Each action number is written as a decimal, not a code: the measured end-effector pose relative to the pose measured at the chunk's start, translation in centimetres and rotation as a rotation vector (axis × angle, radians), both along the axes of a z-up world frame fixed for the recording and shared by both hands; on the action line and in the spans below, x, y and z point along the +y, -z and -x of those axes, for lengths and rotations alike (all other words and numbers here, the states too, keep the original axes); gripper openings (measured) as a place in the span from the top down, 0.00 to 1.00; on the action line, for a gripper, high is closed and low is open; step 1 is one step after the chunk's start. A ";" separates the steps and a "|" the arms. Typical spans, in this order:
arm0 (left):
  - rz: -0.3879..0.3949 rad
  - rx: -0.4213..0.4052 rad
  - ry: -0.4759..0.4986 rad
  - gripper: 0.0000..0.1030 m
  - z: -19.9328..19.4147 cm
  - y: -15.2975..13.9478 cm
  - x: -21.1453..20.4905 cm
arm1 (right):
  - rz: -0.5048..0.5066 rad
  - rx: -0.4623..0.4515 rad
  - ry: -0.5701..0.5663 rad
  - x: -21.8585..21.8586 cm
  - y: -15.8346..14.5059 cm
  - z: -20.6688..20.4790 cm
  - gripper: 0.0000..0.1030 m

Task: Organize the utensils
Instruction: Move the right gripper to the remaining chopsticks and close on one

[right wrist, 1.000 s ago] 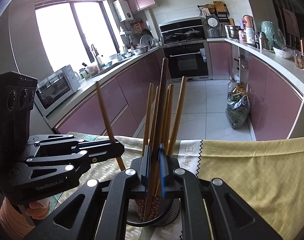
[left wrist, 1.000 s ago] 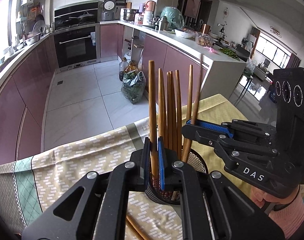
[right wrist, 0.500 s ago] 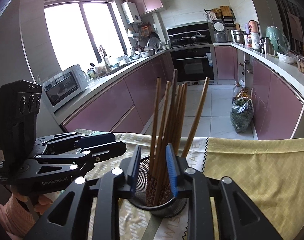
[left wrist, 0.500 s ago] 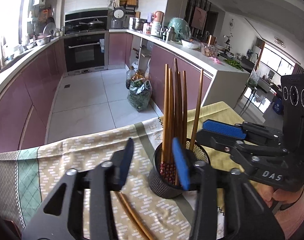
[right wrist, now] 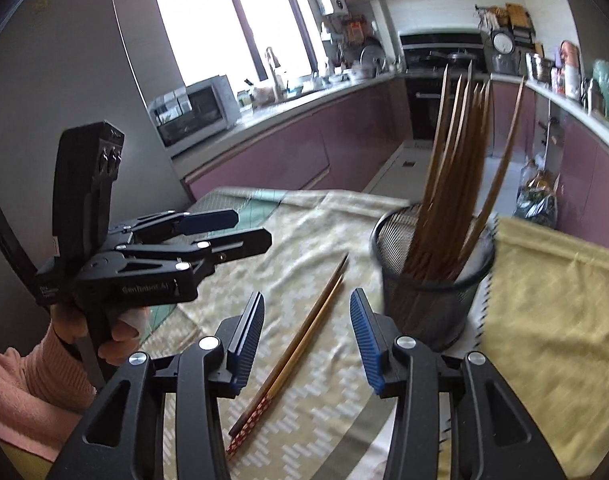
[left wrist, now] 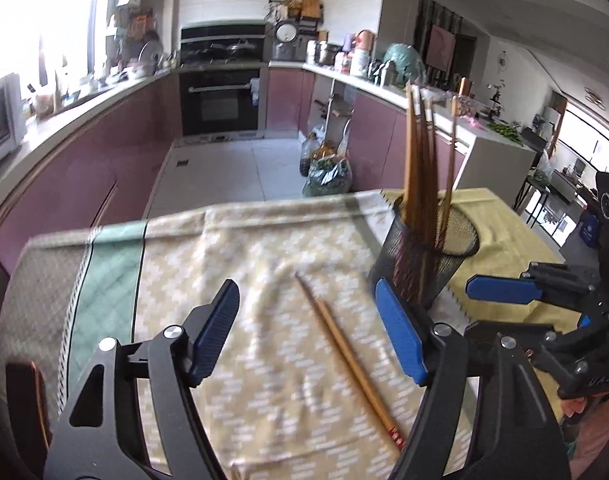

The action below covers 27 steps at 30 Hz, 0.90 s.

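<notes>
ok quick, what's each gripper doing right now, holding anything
left gripper: jaws open, just been opening, nothing held.
right gripper: jaws open, just been opening, nothing held; loose chopsticks lie below.

— Those loose chopsticks [right wrist: 300, 354] look like smooth varnished wood, with a red-and-white patterned finish at the thick ends.

— Same wood as the bundle [right wrist: 456, 168] in the holder [right wrist: 432, 304], which is black wire mesh, matt.

— The cloth [left wrist: 264, 264] on the bench is woven fabric, printed, a bit rumpled.

— Each claw is matt black plastic with ribbed blue pads [right wrist: 364, 336] and shiny metal screws [right wrist: 208, 343].
</notes>
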<state>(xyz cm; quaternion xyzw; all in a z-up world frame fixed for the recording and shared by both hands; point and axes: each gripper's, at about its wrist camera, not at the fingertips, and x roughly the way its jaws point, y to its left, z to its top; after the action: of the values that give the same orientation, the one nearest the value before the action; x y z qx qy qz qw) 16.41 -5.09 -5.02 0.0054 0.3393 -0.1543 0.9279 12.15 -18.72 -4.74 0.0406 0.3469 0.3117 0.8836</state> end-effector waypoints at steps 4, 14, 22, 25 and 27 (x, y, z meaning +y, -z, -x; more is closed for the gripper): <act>-0.013 0.058 -0.039 0.32 0.8 2.6 1.9 | 0.032 0.076 -0.018 2.0 2.6 -0.1 0.59; -0.030 0.095 -0.058 0.32 2.2 5.1 2.1 | 0.080 0.146 0.015 3.5 5.6 0.6 0.59; -0.040 0.110 -0.057 0.32 2.6 5.7 1.8 | 0.142 0.141 0.043 4.2 6.4 1.2 0.59; -0.041 0.113 -0.060 0.32 2.7 5.7 2.0 | 0.151 0.143 0.042 4.4 6.6 1.4 0.59; -0.040 0.115 -0.060 0.32 2.8 5.7 2.2 | 0.165 0.141 0.045 4.6 6.8 1.5 0.59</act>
<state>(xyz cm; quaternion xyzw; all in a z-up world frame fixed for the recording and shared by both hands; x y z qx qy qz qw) 13.65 -2.91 -10.70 0.0049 0.3949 -0.1196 0.9109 10.69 -14.15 -11.51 -0.0025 0.4315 0.2587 0.8642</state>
